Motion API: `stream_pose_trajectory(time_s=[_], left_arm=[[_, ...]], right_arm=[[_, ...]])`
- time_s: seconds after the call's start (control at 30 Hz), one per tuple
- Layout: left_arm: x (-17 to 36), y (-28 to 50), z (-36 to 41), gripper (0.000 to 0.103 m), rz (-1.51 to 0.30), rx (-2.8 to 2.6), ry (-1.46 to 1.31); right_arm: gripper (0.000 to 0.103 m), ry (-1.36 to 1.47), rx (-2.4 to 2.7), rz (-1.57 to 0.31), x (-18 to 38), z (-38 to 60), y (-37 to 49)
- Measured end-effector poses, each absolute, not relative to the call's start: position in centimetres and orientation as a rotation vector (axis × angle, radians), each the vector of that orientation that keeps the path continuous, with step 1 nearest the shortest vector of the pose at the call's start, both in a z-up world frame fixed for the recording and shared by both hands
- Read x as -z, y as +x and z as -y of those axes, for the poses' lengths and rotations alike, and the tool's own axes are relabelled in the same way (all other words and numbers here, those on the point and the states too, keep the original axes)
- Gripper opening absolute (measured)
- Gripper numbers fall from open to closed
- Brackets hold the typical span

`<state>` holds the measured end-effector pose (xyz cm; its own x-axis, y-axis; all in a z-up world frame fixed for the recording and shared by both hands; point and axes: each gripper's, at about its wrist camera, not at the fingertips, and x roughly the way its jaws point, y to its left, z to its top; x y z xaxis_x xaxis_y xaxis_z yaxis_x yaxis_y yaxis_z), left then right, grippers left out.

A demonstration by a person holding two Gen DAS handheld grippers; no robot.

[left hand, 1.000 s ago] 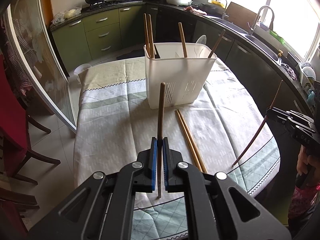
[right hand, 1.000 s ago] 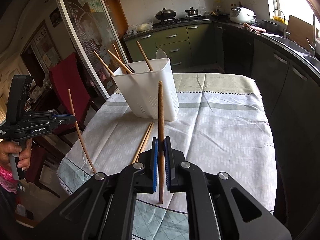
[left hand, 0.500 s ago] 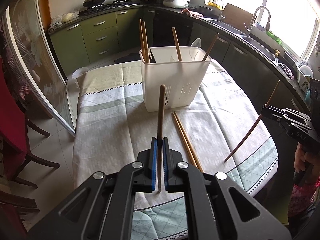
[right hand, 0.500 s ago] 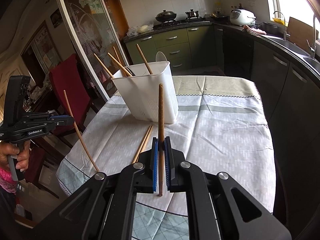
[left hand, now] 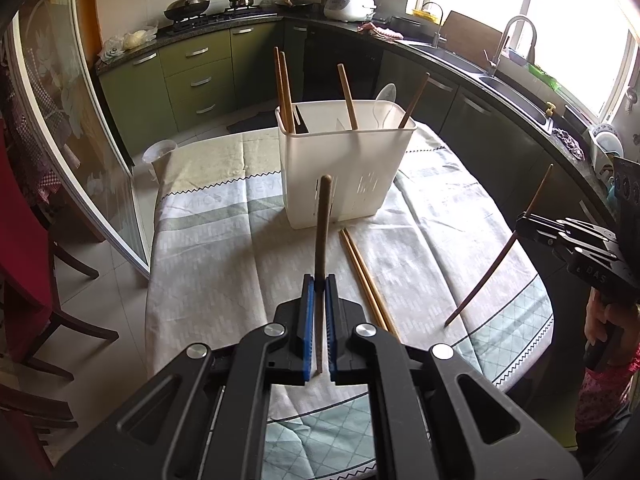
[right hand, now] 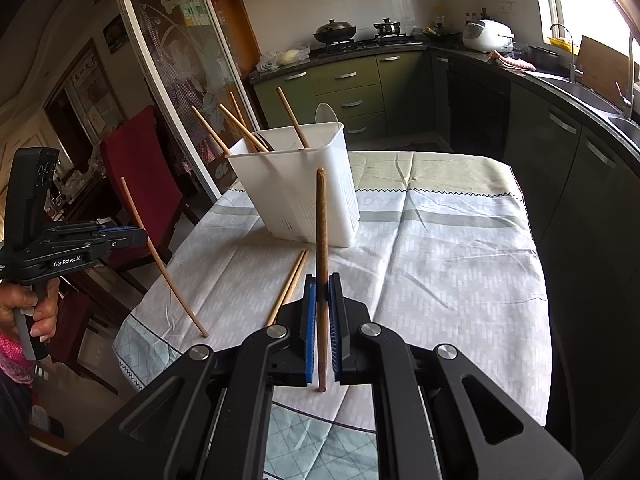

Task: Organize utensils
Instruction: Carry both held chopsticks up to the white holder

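Observation:
A white utensil holder [left hand: 344,172] [right hand: 304,184] stands mid-table with several wooden chopsticks and a white spoon [left hand: 386,98] upright in it. Two loose chopsticks [left hand: 362,276] [right hand: 290,286] lie side by side on the cloth just in front of it. My left gripper [left hand: 319,280] is shut on a brown chopstick [left hand: 323,216] that stands upright between the blue pads. My right gripper [right hand: 322,280] is likewise shut on its own upright chopstick [right hand: 322,216]. Each gripper also shows in the other's view, the right gripper [left hand: 524,224] and the left gripper [right hand: 140,236], held above the table's near edge with a slanted chopstick.
The oval table wears a pale patterned cloth [left hand: 224,248] and drops off close in front. A red chair [right hand: 140,168] and a glass sliding door [left hand: 60,120] stand on the left. Green cabinets, a stove and a sink counter [left hand: 500,76] wrap the back and right.

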<state>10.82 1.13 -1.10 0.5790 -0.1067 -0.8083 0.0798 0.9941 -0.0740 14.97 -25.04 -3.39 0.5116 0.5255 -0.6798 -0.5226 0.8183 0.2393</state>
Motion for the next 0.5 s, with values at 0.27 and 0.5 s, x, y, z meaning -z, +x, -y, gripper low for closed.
stream_pose_trajectory(time_s=[0.27,0.5], left_arm=[[0.9,10.7,-1.0,0.005,-0.937,0.111,-0.026],[0.3,10.7,-1.2,0.005,-0.92,0.114,-0.029]], right_arm=[[0.007,-0.002,-0.636,-0.812,3.0,25.0,14.9],[0.007,-0.009,-0.645,-0.794,2.1,24.6,14.8]])
